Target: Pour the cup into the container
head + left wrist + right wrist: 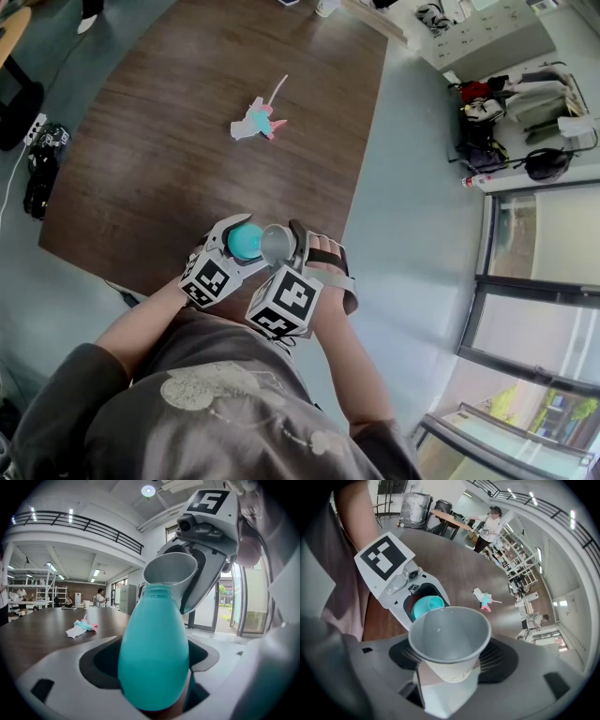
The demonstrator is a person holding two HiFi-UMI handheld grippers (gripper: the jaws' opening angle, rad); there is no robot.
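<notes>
While aloft, cup (170, 569) above teal bottle (154, 658)

Daylight pouring in through windows (534, 234) at right, glass washing out pale. Round ceiling lamp (148, 490) glaring white in left gripper view. Counter (216, 122) catching soft sheen near its far end; shadows showing faint. Every view bending hard at edges; both gripper views fading into black corners. Bottle (154, 653) looming close, blurring slightly; cup (450, 634) looking sharp at rim.

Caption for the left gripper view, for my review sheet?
Left gripper holds a teal bottle; the right gripper tilts a grey cup at its open neck, wooden table behind.
</notes>
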